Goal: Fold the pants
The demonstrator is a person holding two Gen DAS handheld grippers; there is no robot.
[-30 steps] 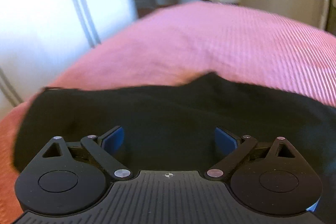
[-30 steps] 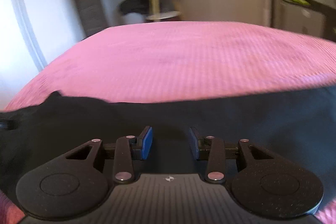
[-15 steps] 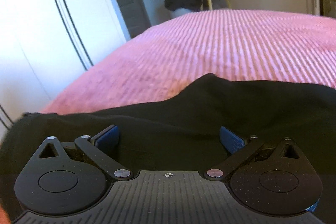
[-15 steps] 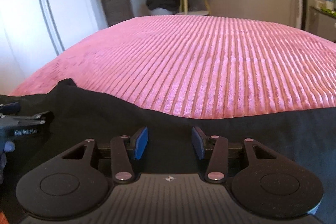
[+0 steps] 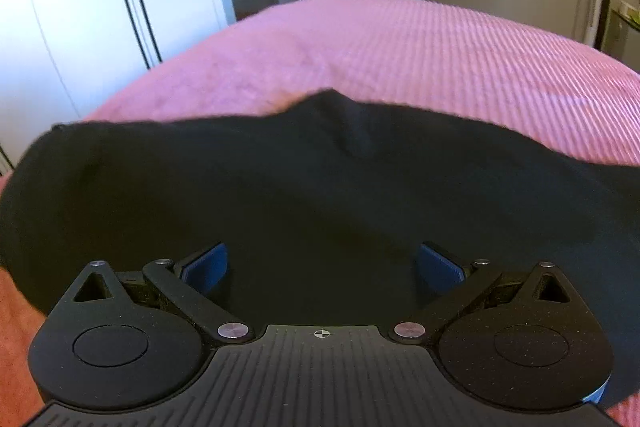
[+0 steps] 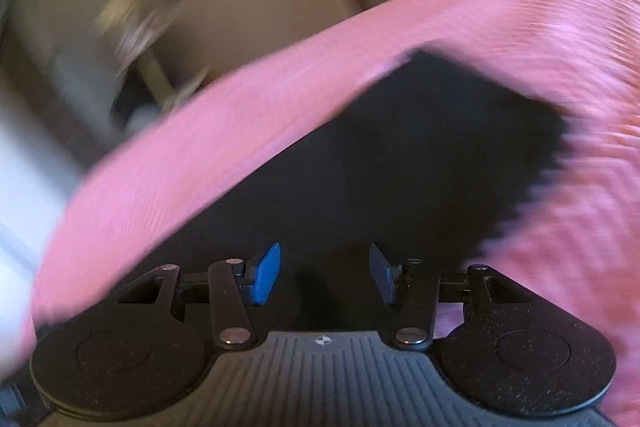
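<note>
presently: black pants (image 5: 320, 195) spread flat on ribbed pink bedspread (image 5: 440, 59) | left gripper (image 5: 322, 263) over pants, jaws spread wide, nothing clamped | right gripper (image 6: 324, 273) over pants, jaws part open, nothing pinched, view motion-blurred

A bed with a pink ribbed cover (image 5: 420, 59) carries 1 pair of black pants (image 5: 320, 195), spread flat across the cover's near edge.
</note>
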